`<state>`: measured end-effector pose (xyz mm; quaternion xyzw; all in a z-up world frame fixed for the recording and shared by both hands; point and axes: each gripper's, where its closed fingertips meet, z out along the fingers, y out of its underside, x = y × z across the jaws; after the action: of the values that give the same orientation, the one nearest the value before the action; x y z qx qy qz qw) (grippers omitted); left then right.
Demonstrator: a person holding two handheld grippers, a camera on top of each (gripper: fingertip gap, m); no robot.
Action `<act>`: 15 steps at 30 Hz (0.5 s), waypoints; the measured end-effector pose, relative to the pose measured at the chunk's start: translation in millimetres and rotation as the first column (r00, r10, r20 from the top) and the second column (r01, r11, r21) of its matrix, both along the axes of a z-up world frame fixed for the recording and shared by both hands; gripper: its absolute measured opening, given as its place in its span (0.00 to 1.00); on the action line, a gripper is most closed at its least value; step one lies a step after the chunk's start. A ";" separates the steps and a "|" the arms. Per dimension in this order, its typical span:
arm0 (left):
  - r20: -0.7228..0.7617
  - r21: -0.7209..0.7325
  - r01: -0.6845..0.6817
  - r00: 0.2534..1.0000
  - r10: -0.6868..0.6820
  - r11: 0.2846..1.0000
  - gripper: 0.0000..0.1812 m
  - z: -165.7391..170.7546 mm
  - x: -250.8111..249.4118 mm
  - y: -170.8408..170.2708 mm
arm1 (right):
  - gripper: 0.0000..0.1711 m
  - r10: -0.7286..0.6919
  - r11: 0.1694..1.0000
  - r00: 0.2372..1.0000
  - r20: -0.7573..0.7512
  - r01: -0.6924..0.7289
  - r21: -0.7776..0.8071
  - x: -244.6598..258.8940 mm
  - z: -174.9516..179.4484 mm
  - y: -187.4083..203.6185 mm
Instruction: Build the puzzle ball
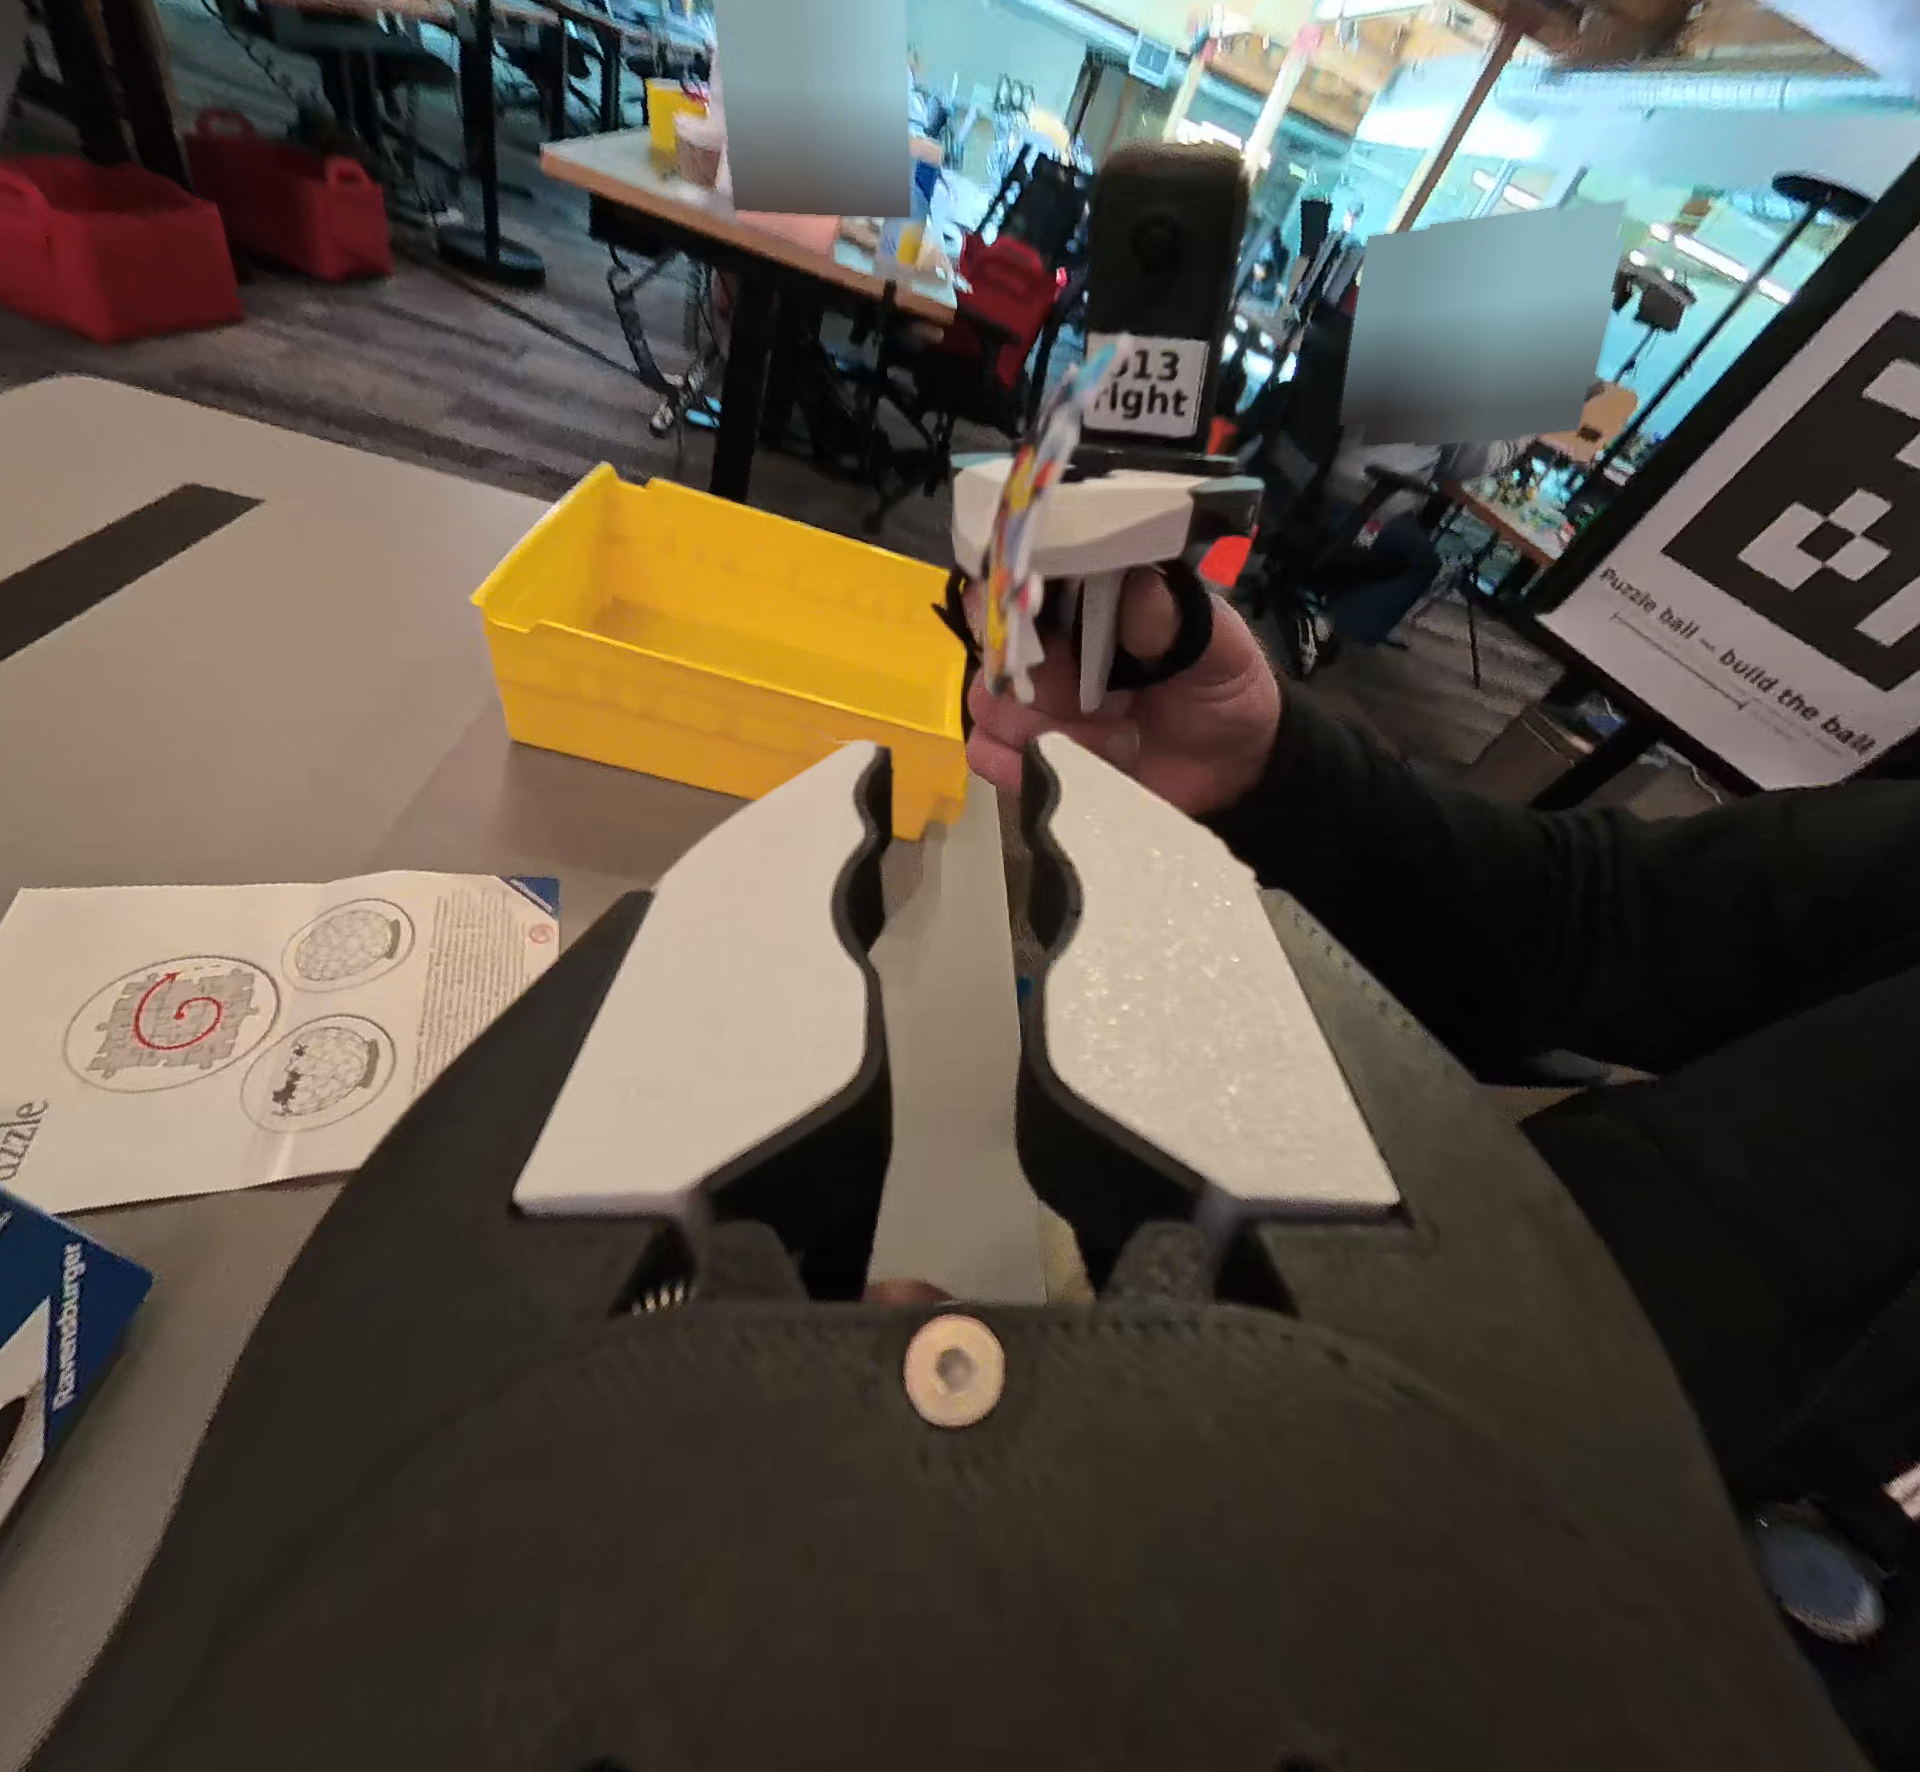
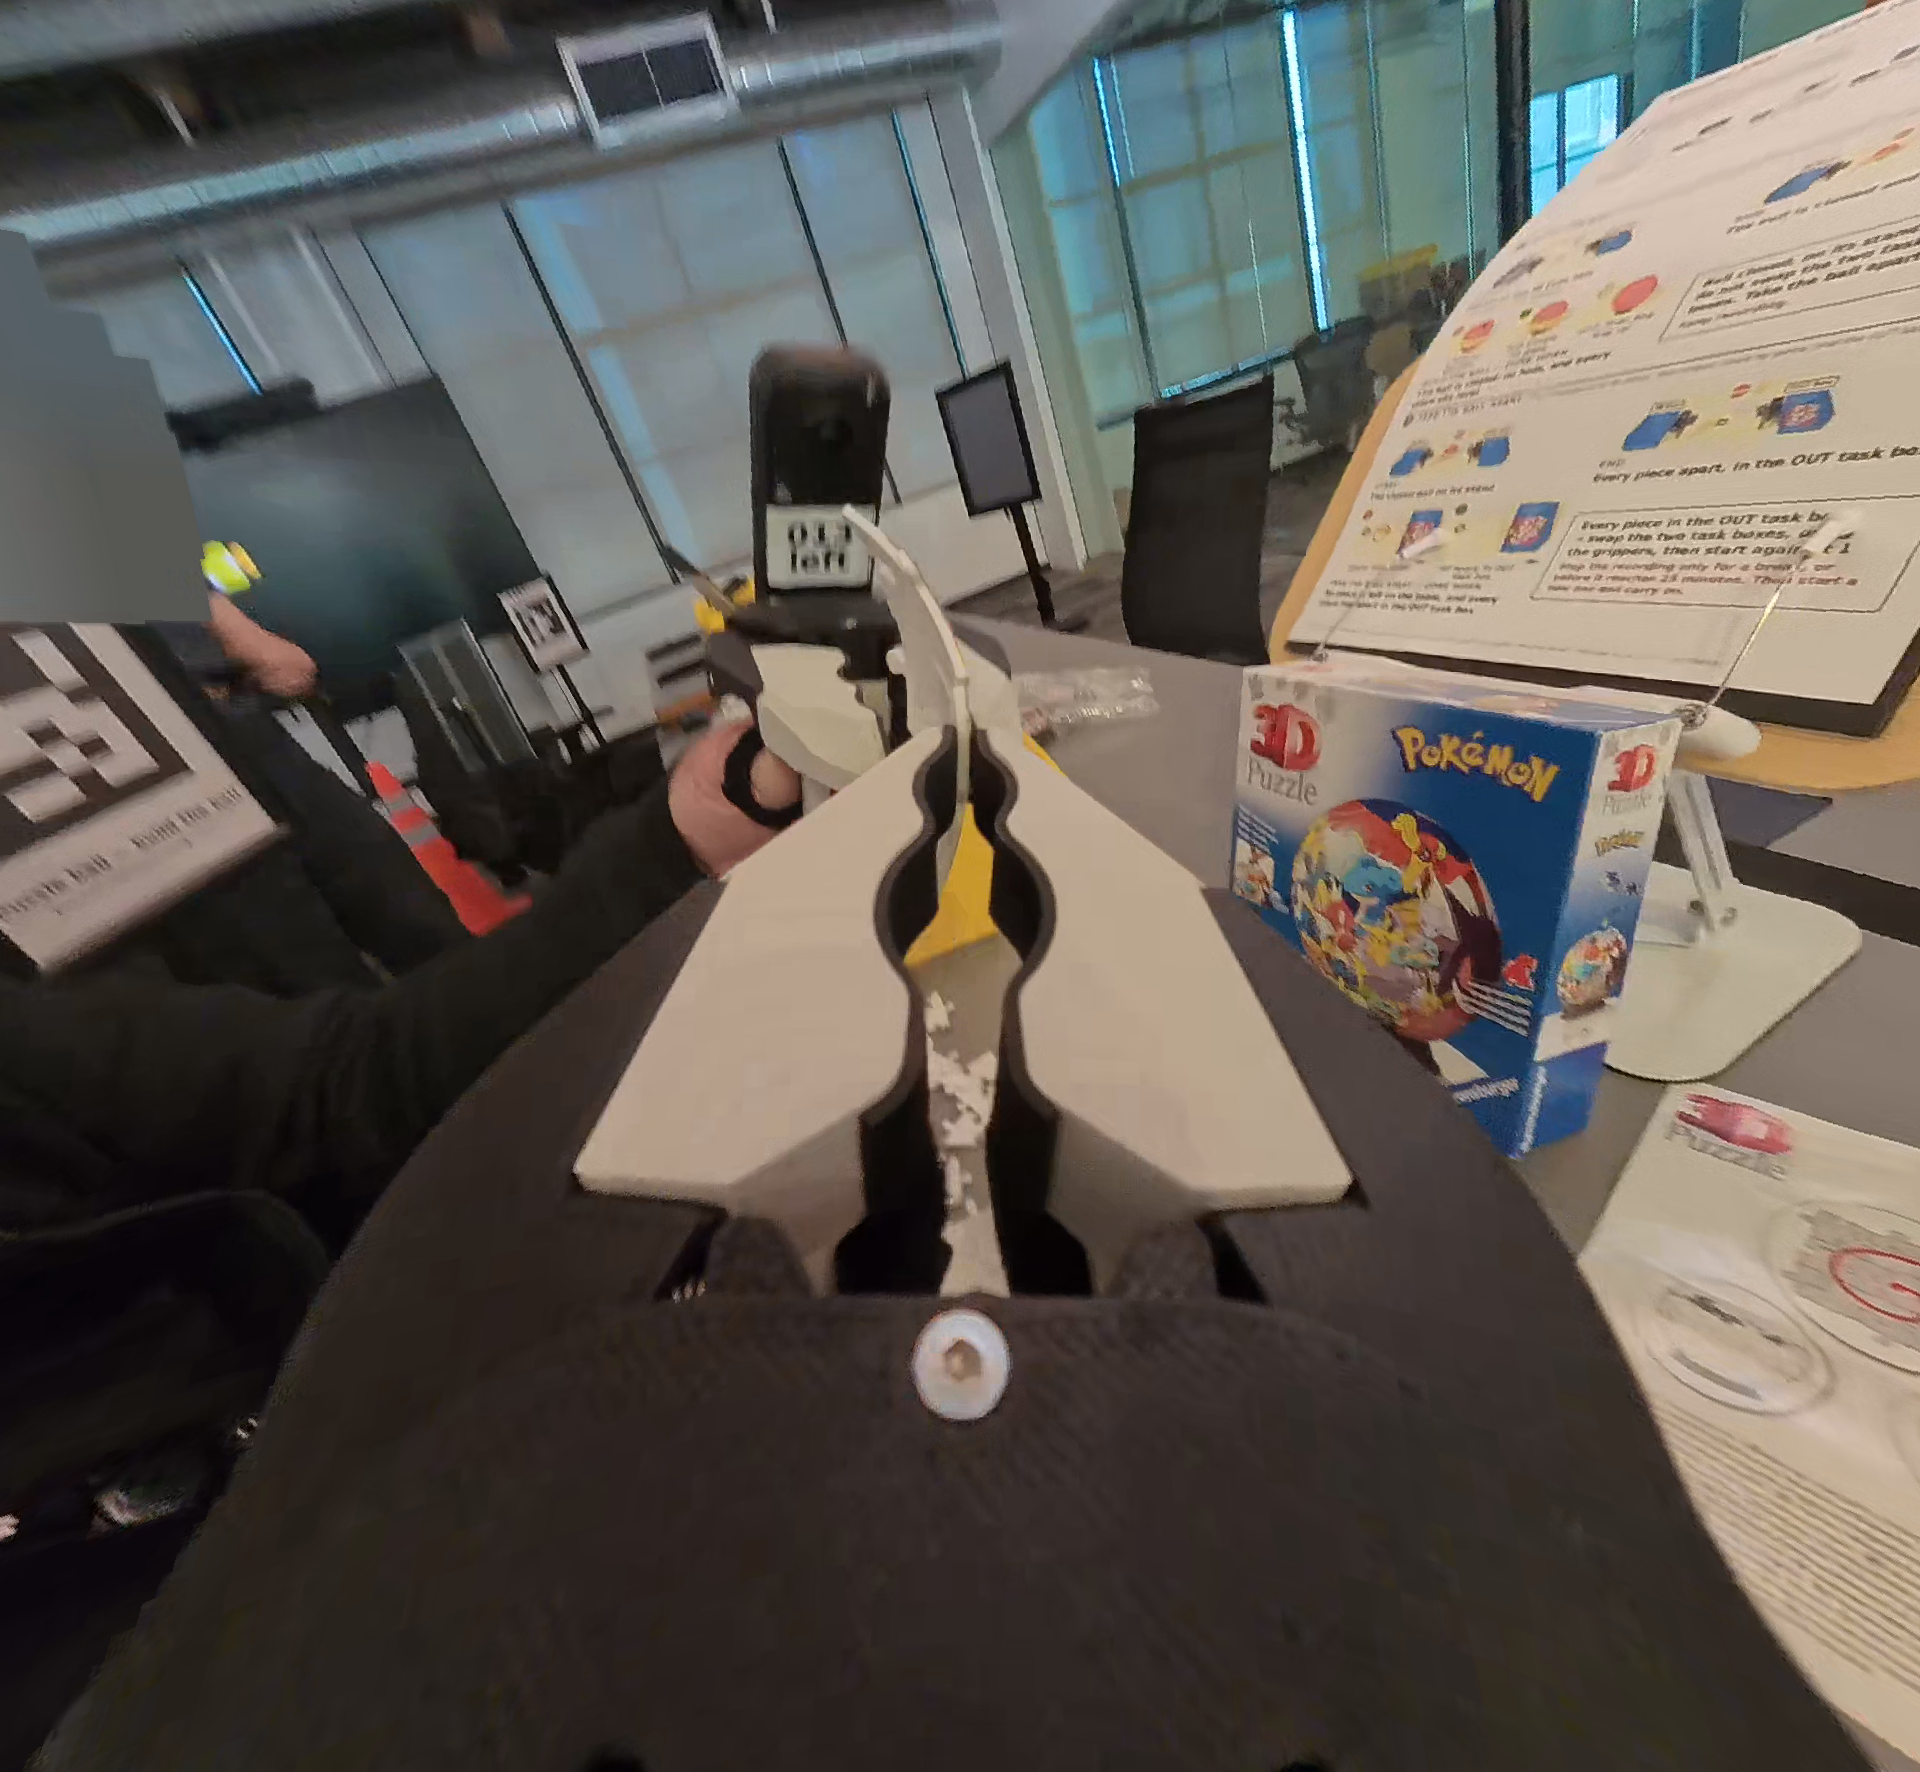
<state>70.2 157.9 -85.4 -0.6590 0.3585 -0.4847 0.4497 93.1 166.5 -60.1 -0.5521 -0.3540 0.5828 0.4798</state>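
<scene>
Yellow bin point(image 1: 717, 642) blocks ahead of left tool point(image 1: 956, 772); bare table point(image 1: 239, 683) w/ room left.

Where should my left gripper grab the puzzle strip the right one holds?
Probably take the puzzle strip by its free upper end, above the right gripper. It stands edge-on to the open left gripper, so come straight ahead, pinching its two flat faces.

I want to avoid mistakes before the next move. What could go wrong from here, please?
1. The right gripper pinches the curved strip of joined puzzle pieces only by its lower end, so the strip may twist, slip or come apart.
2. The strip is held in the air, beside the yellow plastic bin, so a dropped piece may land outside it.
3. The left gripper is open and holds nothing, so the strip lacks second support.
</scene>
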 end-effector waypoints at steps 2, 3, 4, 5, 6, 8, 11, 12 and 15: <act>0.037 0.010 -0.011 0.999 0.011 1.000 0.14 0.7 -3.5 1.5 | 0.00 0.012 0.998 0.998 -0.063 -0.016 -0.059 10.0 4.6 9.2; 0.043 0.009 -0.010 0.999 0.010 1.000 0.14 -0.5 -3.6 1.4 | 0.00 0.015 0.996 0.996 -0.083 -0.022 -0.081 14.6 5.3 13.6; 0.041 0.012 -0.010 0.999 0.010 1.000 0.14 -2.2 -3.3 1.5 | 0.01 0.010 0.995 0.995 -0.102 -0.020 -0.096 19.5 6.1 18.0; 0.041 0.018 -0.007 0.999 0.007 1.000 0.14 -3.3 -2.2 1.2 | 0.00 0.005 0.994 0.993 -0.121 -0.018 -0.108 24.2 7.4 21.5; 0.049 0.021 -0.002 0.999 0.001 1.000 0.14 -3.2 -0.5 0.8 | 0.00 0.003 0.993 0.991 -0.131 -0.019 -0.118 27.6 8.1 23.7; 0.068 0.027 -0.005 0.998 0.004 1.000 0.14 -1.2 2.9 2.3 | 0.00 -0.004 0.993 0.992 -0.128 -0.012 -0.120 30.7 9.0 25.3; 0.105 0.059 -0.029 0.994 0.022 0.998 0.14 7.2 10.0 7.8 | 0.00 0.004 0.996 0.997 -0.082 -0.012 -0.093 25.8 9.6 19.8; 0.118 0.073 -0.037 0.993 0.029 0.997 0.14 10.8 12.4 9.4 | 0.00 0.008 0.997 0.999 -0.053 -0.012 -0.081 22.1 7.9 17.2; 0.118 0.094 -0.037 0.993 0.026 0.995 0.11 17.5 19.1 9.3 | 0.00 0.010 0.998 1.000 0.001 -0.010 -0.057 13.6 5.2 11.9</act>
<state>89.3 167.2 -67.9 -0.6128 0.3441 -0.4975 0.5085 106.7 178.4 -54.9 -0.5641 -0.3403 0.5946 0.4609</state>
